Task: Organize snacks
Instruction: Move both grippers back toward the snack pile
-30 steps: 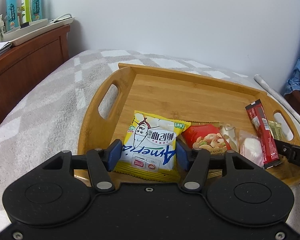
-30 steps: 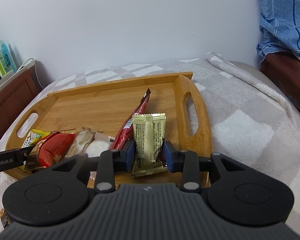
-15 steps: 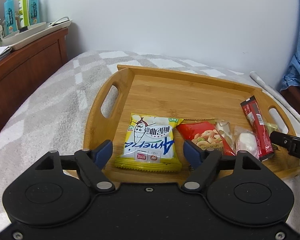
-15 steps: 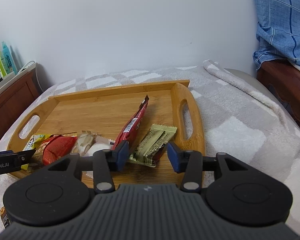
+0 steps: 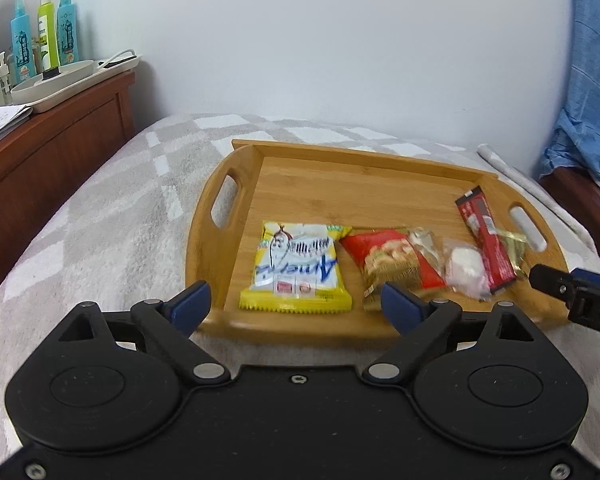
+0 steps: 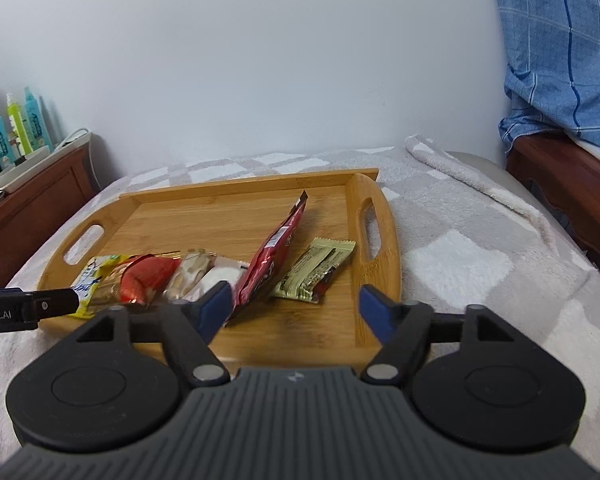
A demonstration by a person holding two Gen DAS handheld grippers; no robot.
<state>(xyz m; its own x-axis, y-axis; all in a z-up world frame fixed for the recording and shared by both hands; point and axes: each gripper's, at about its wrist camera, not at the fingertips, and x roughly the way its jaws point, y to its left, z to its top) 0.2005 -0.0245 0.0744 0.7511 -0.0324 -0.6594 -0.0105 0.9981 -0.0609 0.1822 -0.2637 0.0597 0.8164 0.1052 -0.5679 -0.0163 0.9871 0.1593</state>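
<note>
A wooden tray [image 5: 340, 176] [image 6: 204, 216] lies on the blanket with several snacks in a row along its near side. A yellow chip packet [image 5: 296, 268] lies flat at the left, then a red nut packet [image 5: 388, 260], a clear-wrapped white sweet [image 5: 466, 270], a long red stick packet [image 5: 486, 240] [image 6: 272, 260] and a gold bar wrapper [image 6: 316, 268]. My left gripper [image 5: 296, 308] hovers just short of the yellow packet, its jaws opening, nothing between them. My right gripper [image 6: 296, 308] sits back from the gold wrapper, jaws opening and empty.
A wooden cabinet [image 5: 48, 152] at the left carries a white tray [image 5: 68, 80] and spray bottles [image 5: 44, 32]. Blue checked cloth [image 6: 560, 48] hangs over dark wooden furniture [image 6: 568, 188] at the right. A rolled towel [image 6: 472, 184] lies on the grey checked blanket [image 5: 112, 216].
Both grippers let go: the left released the yellow packet, the right the gold wrapper, which now lies tilted on the tray. Both drew back and rose a little, jaws spreading wide.
</note>
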